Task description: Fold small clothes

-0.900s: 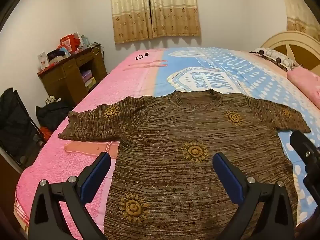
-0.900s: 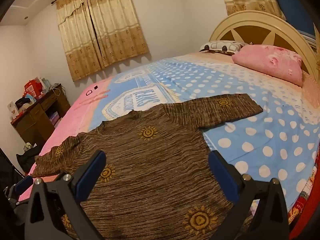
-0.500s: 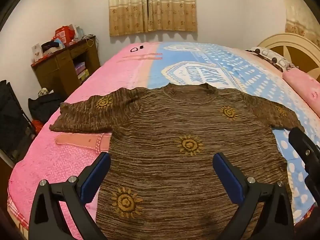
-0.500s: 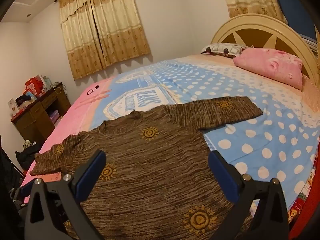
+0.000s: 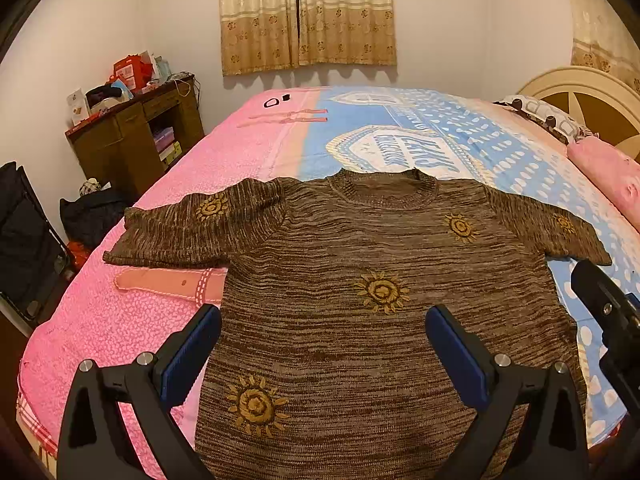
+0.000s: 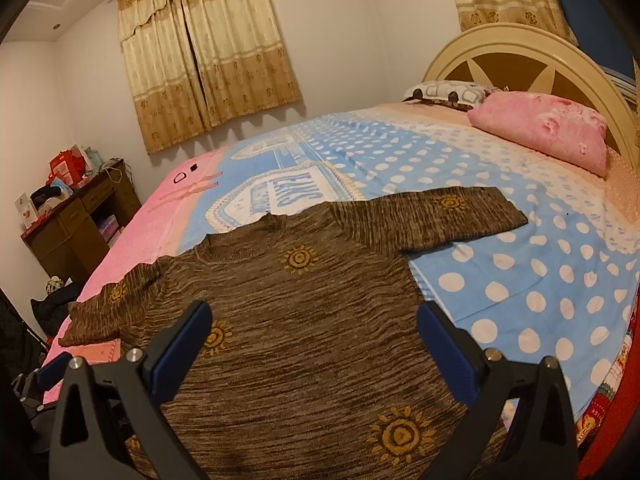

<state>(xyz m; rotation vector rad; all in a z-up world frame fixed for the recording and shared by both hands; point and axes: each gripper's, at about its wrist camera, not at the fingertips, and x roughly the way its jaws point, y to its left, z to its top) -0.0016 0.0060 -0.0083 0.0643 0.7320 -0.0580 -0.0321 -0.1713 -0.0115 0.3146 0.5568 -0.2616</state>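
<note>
Hovering nearest the lens, the left gripper point(image 5: 323, 354) and right gripper point(image 6: 313, 350) both stand spread wide with nothing between the jaws; beyond them the brown sweater point(image 5: 368, 304) lies flat on the bed point(image 6: 520, 280), sleeves out, so folding looks unstarted; farther off, only the right view shows the whole pink pillow point(image 6: 544, 128), the left view a black bag point(image 5: 90, 216).

Both grippers are spread wide with nothing between the blue pads. The left gripper point(image 5: 323, 354) fills the bottom of its own view, tilted downward. The right gripper point(image 6: 312, 350) looks the same in its view, and pokes in at the right edge of the left camera too.
</note>
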